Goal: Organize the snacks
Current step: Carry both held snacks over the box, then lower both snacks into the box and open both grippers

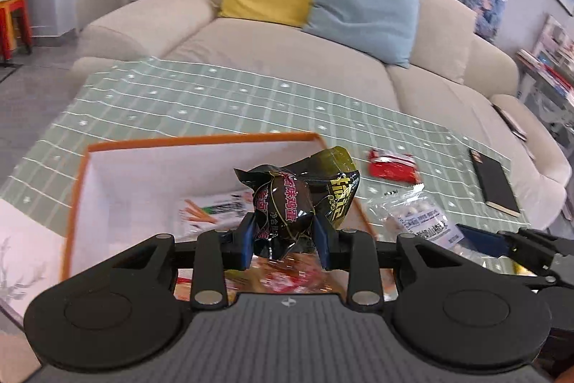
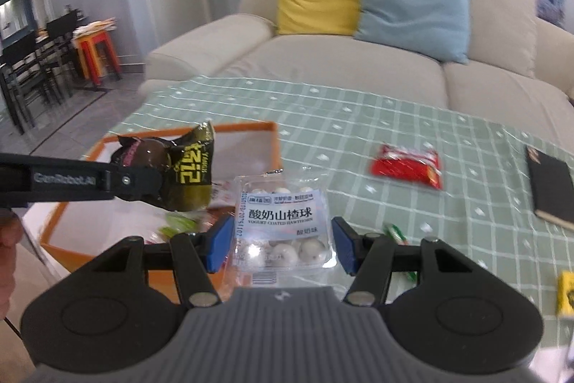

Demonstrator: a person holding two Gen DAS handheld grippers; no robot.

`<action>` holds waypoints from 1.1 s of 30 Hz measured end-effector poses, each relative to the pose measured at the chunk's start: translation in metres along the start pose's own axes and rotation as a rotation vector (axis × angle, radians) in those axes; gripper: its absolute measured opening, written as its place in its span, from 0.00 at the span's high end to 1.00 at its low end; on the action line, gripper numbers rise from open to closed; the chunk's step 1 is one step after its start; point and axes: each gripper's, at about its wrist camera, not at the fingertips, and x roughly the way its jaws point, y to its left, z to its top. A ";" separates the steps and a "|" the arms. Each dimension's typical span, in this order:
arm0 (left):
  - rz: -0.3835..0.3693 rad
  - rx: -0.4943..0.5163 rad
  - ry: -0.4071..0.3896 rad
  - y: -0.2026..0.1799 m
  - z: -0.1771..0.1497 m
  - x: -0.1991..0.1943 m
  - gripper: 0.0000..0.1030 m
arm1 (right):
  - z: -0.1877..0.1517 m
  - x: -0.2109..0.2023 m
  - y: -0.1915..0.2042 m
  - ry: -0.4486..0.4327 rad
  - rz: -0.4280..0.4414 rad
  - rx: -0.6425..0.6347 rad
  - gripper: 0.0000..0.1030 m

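Note:
My left gripper is shut on a dark braised-egg snack pack and holds it above the orange-rimmed white box. The pack also shows in the right wrist view, over the box. My right gripper is open, its blue fingers on either side of a clear pack of yogurt-coated hawthorn balls lying on the green checked tablecloth beside the box. Whether the pads touch the pack I cannot tell. That pack shows in the left wrist view. Several snack packets lie inside the box.
A red snack packet lies on the cloth to the right, with a black notebook further right. A small green packet and a yellow packet lie near the right edge. A beige sofa with cushions stands behind the table.

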 end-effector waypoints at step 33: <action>0.266 -0.050 0.292 0.096 0.004 0.100 0.63 | 0.032 0.191 0.096 0.304 0.042 -0.305 0.44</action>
